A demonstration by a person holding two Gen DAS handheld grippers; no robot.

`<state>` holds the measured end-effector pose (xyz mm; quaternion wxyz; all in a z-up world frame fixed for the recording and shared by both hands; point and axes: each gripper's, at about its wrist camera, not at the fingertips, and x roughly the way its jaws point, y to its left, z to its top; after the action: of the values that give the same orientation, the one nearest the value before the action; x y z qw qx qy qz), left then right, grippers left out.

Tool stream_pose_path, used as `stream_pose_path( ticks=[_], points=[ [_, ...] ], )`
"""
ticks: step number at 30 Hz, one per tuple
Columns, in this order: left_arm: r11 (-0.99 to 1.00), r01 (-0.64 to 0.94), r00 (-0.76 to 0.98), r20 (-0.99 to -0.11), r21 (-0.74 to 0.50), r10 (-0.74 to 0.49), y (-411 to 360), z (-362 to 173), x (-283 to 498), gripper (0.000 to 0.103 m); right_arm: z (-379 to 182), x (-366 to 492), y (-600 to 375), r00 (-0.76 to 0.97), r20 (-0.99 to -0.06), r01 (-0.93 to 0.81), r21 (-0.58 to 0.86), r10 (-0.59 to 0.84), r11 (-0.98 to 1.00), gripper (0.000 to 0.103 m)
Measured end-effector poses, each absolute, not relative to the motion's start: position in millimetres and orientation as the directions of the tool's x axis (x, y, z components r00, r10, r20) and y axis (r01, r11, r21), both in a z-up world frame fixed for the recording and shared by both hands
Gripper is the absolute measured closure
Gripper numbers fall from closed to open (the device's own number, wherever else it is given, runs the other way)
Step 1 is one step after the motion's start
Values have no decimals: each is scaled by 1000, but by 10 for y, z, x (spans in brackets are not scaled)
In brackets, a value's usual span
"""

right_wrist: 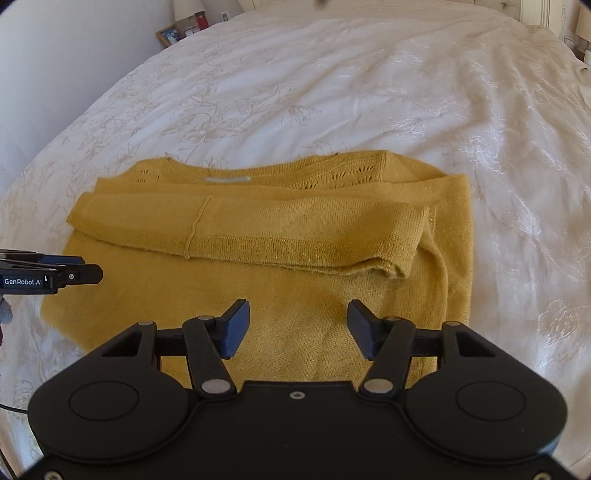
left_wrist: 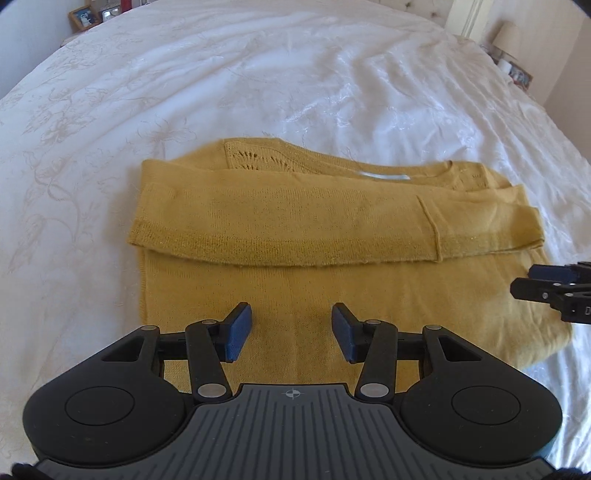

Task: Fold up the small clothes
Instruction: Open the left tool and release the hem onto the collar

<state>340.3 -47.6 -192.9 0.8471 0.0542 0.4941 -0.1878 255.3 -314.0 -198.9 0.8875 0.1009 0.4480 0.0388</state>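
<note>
A mustard-yellow knitted sweater (left_wrist: pixel 295 221) lies flat on the white bed, its sleeves folded across the chest and a white neck label (left_wrist: pixel 384 176) showing. It also shows in the right wrist view (right_wrist: pixel 288 229). My left gripper (left_wrist: pixel 291 330) is open and empty, hovering over the sweater's near hem. My right gripper (right_wrist: pixel 297 326) is open and empty over the hem further right. The right gripper's tips show at the right edge of the left wrist view (left_wrist: pixel 532 284); the left gripper's tips show at the left edge of the right wrist view (right_wrist: pixel 85 273).
The white embroidered bedspread (left_wrist: pixel 221 92) stretches around the sweater. A nightstand with a picture frame (left_wrist: pixel 83 16) stands at the far left corner. A lamp (left_wrist: pixel 508 38) and small items stand on a stand at the far right.
</note>
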Motion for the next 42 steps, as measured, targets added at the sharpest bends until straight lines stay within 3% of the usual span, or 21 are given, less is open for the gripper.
stream_pose_path(
  ticks=[6, 16, 23, 27, 31, 36, 42],
  points=[
    [923, 381, 454, -856, -63, -246, -553, -1993, 3889, 57, -2087, 2945, -3307, 598, -793, 31, 167, 116, 985, 40],
    [955, 290, 572, -789, -63, -225, -480, -1637, 4628, 56, -1895, 3436, -3901, 678, -734, 225, 228, 16, 947, 41],
    [943, 316, 534, -802, -104, -267, -425, -1569, 4251, 56, -1835, 3082, -3941, 673, -738, 221, 261, 47, 940, 40],
    [933, 344, 459, -847, -107, -266, -478, -1760, 3878, 56, -2000, 2967, -3826, 599, -798, 186, 219, 66, 958, 40],
    [946, 309, 384, -897, -96, -217, -417, -1969, 3563, 56, -2261, 2812, -3925, 495, -869, 301, 154, -16, 941, 39],
    [957, 289, 356, -923, -36, -142, -311, -2051, 3339, 46, -2207, 2693, -4035, 488, -872, 375, 164, -44, 912, 34],
    [972, 231, 328, -936, -48, -124, -192, -1928, 3249, 45, -1953, 2455, -4029, 562, -827, 387, 270, 6, 882, 31]
  ],
)
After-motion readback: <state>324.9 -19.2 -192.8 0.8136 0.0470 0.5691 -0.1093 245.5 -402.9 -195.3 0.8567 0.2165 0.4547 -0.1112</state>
